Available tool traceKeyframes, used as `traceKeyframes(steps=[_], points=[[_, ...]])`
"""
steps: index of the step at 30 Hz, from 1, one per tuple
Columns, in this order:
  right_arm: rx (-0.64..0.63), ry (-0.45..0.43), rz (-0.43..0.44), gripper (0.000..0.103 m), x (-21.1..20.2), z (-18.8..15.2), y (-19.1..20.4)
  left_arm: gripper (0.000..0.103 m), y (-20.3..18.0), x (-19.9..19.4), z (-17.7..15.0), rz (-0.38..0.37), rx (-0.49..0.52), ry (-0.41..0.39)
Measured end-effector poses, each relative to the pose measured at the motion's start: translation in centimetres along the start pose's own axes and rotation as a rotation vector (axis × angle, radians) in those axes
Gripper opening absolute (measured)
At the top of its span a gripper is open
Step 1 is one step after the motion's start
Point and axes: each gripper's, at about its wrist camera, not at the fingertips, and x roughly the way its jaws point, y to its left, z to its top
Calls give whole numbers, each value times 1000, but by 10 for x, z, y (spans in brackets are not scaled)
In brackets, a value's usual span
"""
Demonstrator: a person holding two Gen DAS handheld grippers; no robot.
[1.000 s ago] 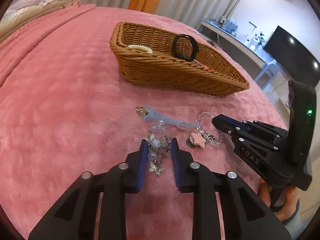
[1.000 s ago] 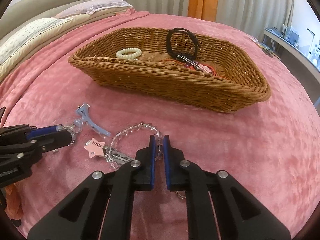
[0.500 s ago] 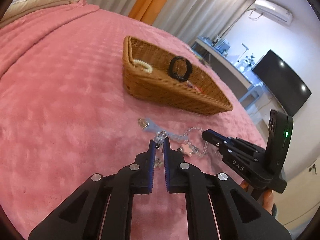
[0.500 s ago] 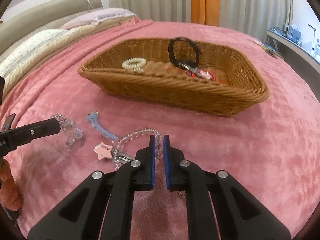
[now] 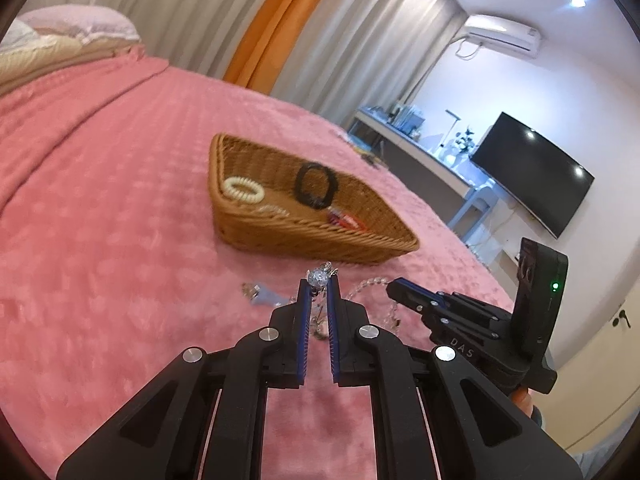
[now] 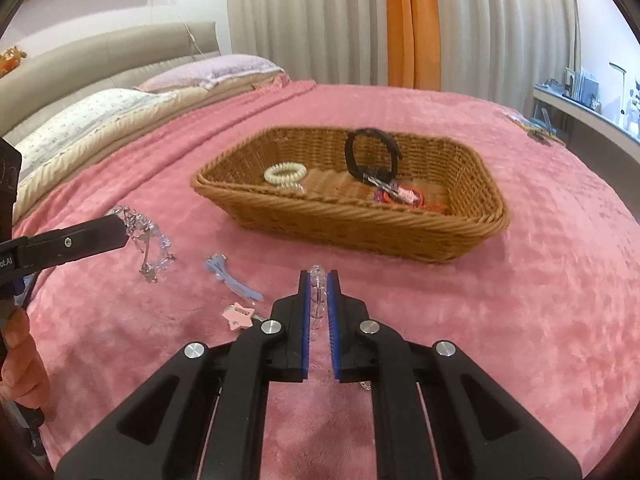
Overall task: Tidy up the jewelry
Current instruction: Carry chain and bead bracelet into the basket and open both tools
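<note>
Clamped in the left hand-held gripper, a charm bracelet is held above the bed at left. A clear bead bracelet is pinched by the right hand-held gripper, below the basket at centre.

Bare blanket right of basket

White letters "DAS" stand on the black body of the right gripper — nothing else reads clearly; the print on the pink star charm is too small.
</note>
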Motion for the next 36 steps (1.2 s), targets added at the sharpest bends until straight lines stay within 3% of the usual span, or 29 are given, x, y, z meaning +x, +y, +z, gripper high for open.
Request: traceKeyframes(steps=[16,24,31,36], points=[[17,-84,16,6,-36,14,2,6,-39,-25,12,-64,101,-73],[2,-131,11,6,-67,59,-4,6,-57,-30,43,-67,129,-107],[-9,-201,-11,6,-72,112,-19,6,-68,-3,90,-45,158,-116],[-26,-204,-37,6,-42,131,-22,6,-58,33,110,-5,148,-118]])
